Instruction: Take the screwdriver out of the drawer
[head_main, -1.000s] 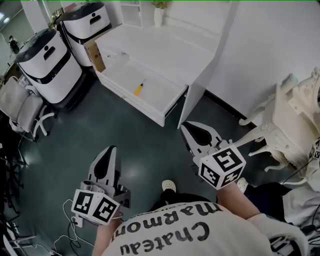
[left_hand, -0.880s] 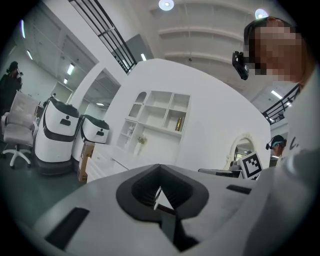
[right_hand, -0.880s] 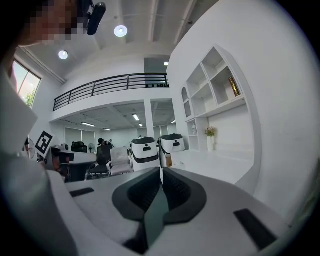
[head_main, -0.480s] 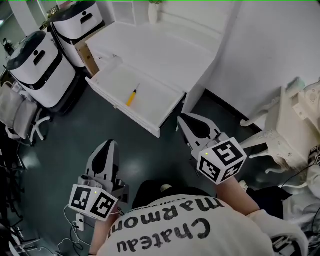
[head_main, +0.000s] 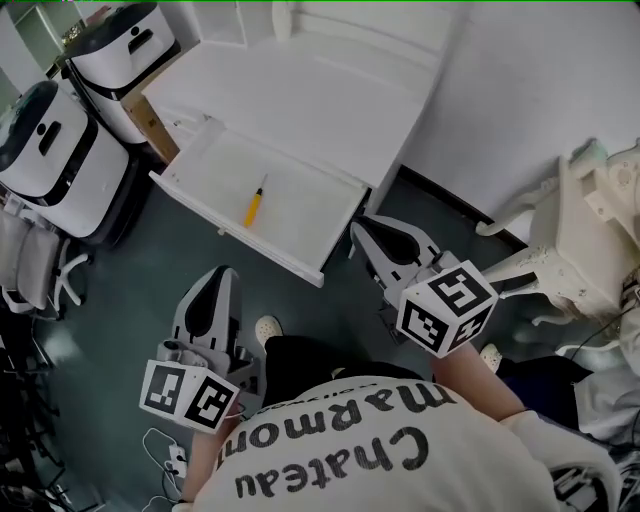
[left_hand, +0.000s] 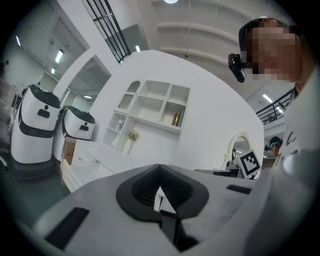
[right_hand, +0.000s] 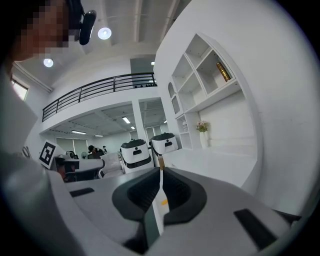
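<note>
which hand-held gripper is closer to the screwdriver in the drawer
Left, it seems. The left hand-held gripper is just outside the drawer front, facing the screwdriver; the right hand-held gripper is off by the drawer's right corner.

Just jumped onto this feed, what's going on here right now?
A person faces a white desk whose drawer is pulled open, with a hand-held gripper in each hand. The yellow-handled screwdriver lies loose on the drawer's bottom, untouched. The left hand-held gripper and the right hand-held gripper are both short of the drawer, over the dark floor, jaws shut with nothing between them. The pick has not begun; in the head view the right one sits closer to the drawer.
</note>
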